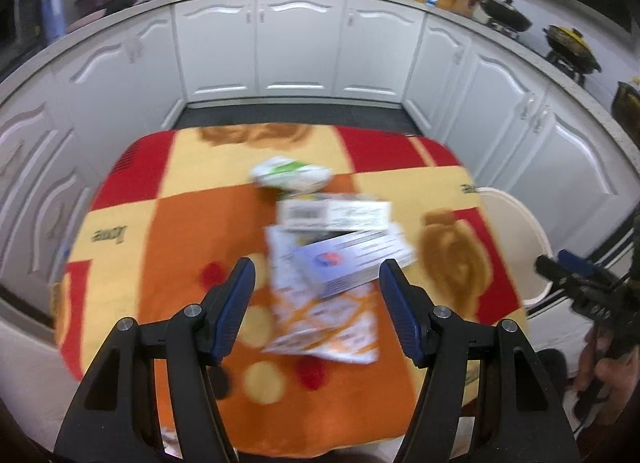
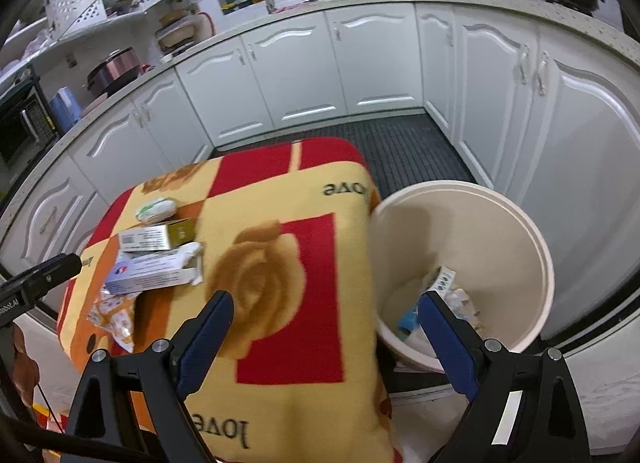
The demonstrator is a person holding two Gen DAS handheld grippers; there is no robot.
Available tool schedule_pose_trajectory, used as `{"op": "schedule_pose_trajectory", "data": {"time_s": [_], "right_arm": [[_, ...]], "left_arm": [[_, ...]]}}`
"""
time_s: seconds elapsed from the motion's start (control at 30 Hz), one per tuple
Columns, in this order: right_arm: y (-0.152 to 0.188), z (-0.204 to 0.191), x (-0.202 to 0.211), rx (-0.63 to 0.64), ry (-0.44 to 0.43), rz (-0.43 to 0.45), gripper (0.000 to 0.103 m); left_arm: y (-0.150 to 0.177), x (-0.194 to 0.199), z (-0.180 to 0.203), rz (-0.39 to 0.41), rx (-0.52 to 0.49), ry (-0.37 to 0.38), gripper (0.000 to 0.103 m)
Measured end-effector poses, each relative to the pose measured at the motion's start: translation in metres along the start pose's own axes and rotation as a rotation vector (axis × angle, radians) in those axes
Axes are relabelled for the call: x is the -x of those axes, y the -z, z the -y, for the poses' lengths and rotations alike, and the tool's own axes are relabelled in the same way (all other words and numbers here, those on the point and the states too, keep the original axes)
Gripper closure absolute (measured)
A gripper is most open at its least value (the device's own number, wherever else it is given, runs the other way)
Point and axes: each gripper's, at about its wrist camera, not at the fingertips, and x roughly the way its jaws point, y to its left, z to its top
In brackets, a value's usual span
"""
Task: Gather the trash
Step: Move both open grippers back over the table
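Trash lies on a table under a red, orange and yellow blanket (image 1: 168, 231): a blue-and-white box (image 1: 352, 263), a white box with a barcode (image 1: 332, 215), a crumpled green-and-white wrapper (image 1: 292, 175) and a flat orange-and-white packet (image 1: 328, 323). My left gripper (image 1: 316, 283) is open, above the blue-and-white box and the packet. My right gripper (image 2: 324, 315) is open and empty, between the table's right edge and a cream bin (image 2: 500, 223). The bin holds some wrappers (image 2: 444, 283). The boxes also show in the right wrist view (image 2: 152, 267).
White kitchen cabinets (image 1: 296, 51) curve around the table, with a dark floor mat (image 2: 408, 147) between. The countertop holds pots, pans and a sink. The cream bin stands on the floor at the table's right side (image 1: 516, 231). The right gripper shows at the left view's edge (image 1: 584, 287).
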Motion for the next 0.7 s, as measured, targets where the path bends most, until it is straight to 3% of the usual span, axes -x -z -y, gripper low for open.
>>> {"op": "schedule_pose_trajectory", "data": {"time_s": [0.13, 0.3, 0.4, 0.7], "right_arm": [[0.0, -0.018, -0.005, 0.032, -0.026, -0.009, 0.011], [0.001, -0.044, -0.017, 0.067, -0.072, -0.043, 0.011], [0.003, -0.059, -0.026, 0.087, -0.09, -0.064, 0.011], [0.011, -0.081, -0.038, 0.138, -0.096, -0.106, 0.011]], "left_arm": [[0.013, 0.0, -0.037, -0.031, 0.039, -0.033, 0.04], [0.027, -0.004, -0.064, -0.075, 0.089, -0.009, 0.04], [0.031, -0.01, -0.066, -0.102, 0.095, 0.002, 0.04], [0.031, -0.035, -0.041, -0.157, 0.111, 0.128, 0.039]]}}
